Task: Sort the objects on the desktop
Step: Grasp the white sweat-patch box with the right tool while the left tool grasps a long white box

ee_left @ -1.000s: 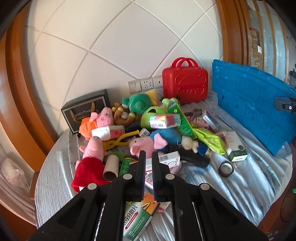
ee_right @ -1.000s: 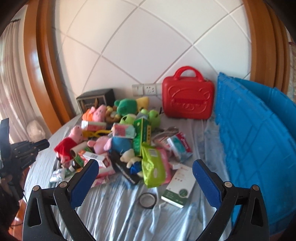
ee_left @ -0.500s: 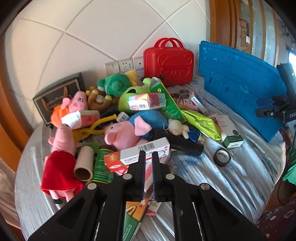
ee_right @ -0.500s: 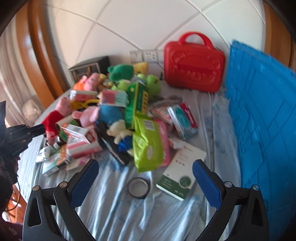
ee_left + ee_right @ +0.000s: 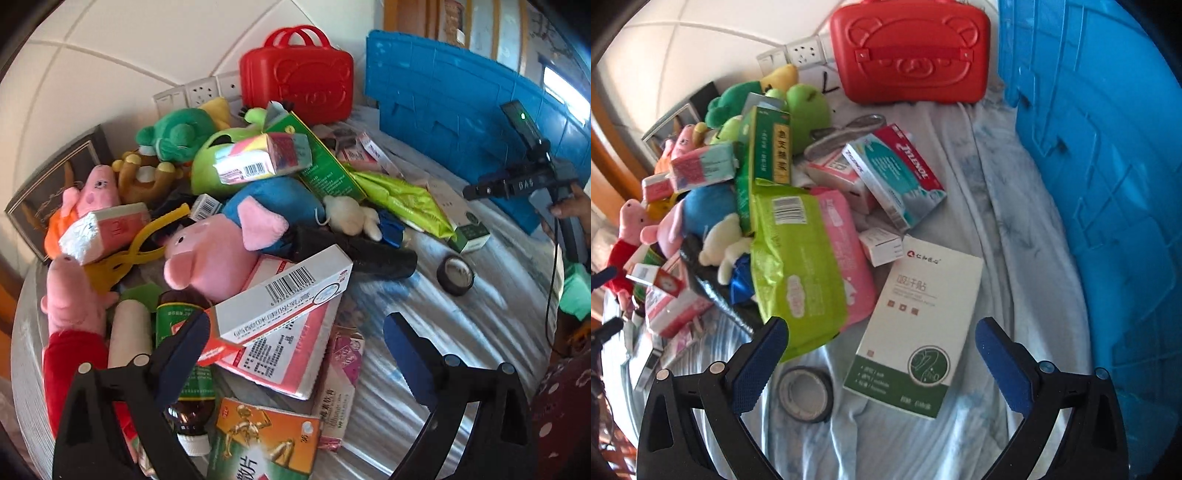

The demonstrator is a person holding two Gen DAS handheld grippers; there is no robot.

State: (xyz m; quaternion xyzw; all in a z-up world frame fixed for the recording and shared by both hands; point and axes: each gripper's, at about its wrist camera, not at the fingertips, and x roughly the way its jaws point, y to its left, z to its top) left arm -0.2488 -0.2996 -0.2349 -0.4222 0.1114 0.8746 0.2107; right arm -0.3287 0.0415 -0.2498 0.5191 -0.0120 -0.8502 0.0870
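One red case (image 5: pixel 295 74), one blue crate (image 5: pixel 1108 184), one black tape roll (image 5: pixel 805 393), one brown syrup bottle (image 5: pixel 184 369), one cardboard tube (image 5: pixel 129 338), two wipe packs (image 5: pixel 798 266), three pink pig plushes (image 5: pixel 210 254), boxes too piled to count.

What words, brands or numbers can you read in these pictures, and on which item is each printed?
"TYLENOL": red and teal box.
"吸汗贴": white and green box.
"急支糖浆": tall green box.
"DAS": right gripper.
"36": orange and green box.
Barcode digits on the white and red box, and all fine print, are too small to read.
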